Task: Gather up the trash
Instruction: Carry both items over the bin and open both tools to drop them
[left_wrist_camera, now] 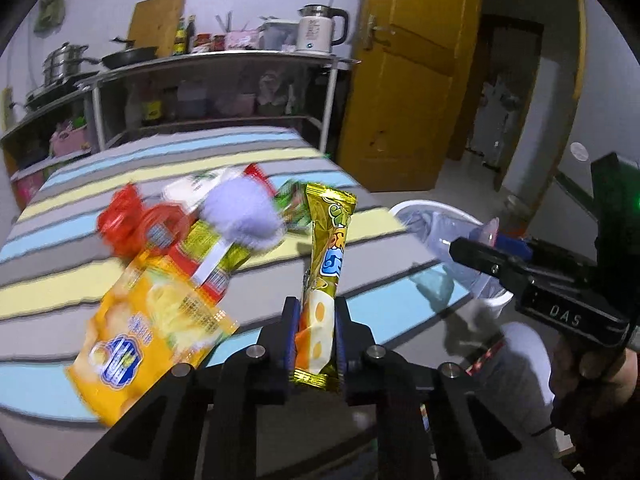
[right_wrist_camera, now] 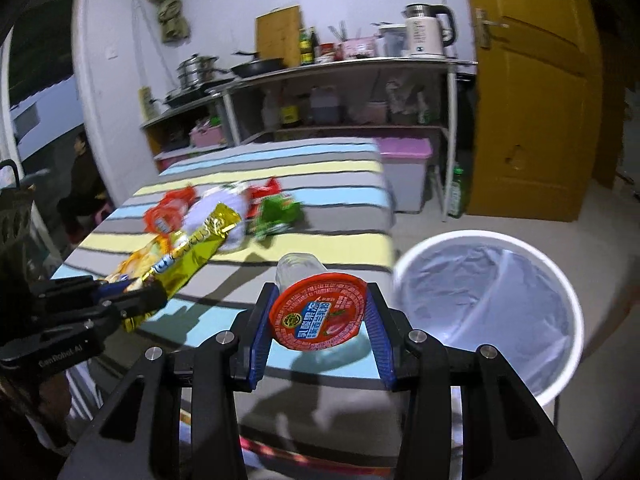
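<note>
My left gripper (left_wrist_camera: 317, 316) is shut on a long gold snack wrapper (left_wrist_camera: 326, 264) and holds it above the striped table (left_wrist_camera: 60, 280); the wrapper also shows in the right wrist view (right_wrist_camera: 188, 248). My right gripper (right_wrist_camera: 318, 320) is shut on a clear jelly cup with a red lid (right_wrist_camera: 318, 310), held beside the white bin (right_wrist_camera: 568, 300) lined with a clear bag. On the table lie an orange snack bag (left_wrist_camera: 144, 332), red lidded cups (left_wrist_camera: 128, 220), a crumpled white tissue (left_wrist_camera: 240, 212) and a green wrapper (right_wrist_camera: 276, 212).
The bin (left_wrist_camera: 424, 208) stands on the floor by the table's right edge. Behind the table a metal shelf (left_wrist_camera: 224, 60) holds a kettle (left_wrist_camera: 320, 28), pans and bottles. A yellow door (left_wrist_camera: 416, 72) is at the right. A grey box with a pink lid (right_wrist_camera: 404, 172) sits by the shelf.
</note>
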`<state>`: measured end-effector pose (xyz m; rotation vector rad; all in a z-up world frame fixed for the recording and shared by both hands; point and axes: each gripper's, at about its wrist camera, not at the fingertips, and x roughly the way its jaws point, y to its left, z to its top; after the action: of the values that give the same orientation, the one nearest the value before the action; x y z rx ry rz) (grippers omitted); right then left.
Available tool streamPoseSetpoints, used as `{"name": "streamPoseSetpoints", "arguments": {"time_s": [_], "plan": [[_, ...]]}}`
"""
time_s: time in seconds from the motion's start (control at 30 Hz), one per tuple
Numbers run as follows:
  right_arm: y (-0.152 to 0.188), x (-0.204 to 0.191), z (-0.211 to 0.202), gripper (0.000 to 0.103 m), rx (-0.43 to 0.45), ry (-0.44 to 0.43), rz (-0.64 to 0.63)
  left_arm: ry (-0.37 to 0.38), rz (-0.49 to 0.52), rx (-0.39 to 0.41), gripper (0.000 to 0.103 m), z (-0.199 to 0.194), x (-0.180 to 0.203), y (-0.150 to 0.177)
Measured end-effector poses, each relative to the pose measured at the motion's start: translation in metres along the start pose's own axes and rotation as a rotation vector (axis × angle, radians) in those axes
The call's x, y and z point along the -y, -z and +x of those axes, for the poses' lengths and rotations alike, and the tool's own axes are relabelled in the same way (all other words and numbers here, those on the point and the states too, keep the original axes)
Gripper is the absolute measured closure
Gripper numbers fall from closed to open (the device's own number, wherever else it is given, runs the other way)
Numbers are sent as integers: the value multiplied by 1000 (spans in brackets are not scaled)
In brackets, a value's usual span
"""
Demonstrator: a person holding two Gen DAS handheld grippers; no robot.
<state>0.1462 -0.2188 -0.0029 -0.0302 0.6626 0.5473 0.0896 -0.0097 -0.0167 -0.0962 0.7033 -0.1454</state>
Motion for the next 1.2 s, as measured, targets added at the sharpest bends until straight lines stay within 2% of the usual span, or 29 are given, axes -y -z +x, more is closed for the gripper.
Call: {"name": "streamPoseSetpoints", "arguments": {"time_s": [0.47, 0.9, 0.97, 1.03, 1.1, 1.2], "plan": [[2, 84, -14, 59, 16, 164, 153, 156, 102, 9, 87, 57, 78, -60], [11, 127, -6, 58, -20, 226, 231, 225, 168, -30, 86, 111, 128, -77], [13, 130, -4, 57, -25, 227, 238, 238, 164, -42, 82, 115, 130, -76], [14, 131, -4, 56, -24, 228, 240, 247, 162, -46, 70, 118, 132, -75], [14, 132, -4, 53, -17, 227, 243, 253, 152, -44, 64, 119, 130, -75], [14, 132, -6, 52, -6, 232, 244, 254, 146, -35, 63, 120, 129, -77]]}}
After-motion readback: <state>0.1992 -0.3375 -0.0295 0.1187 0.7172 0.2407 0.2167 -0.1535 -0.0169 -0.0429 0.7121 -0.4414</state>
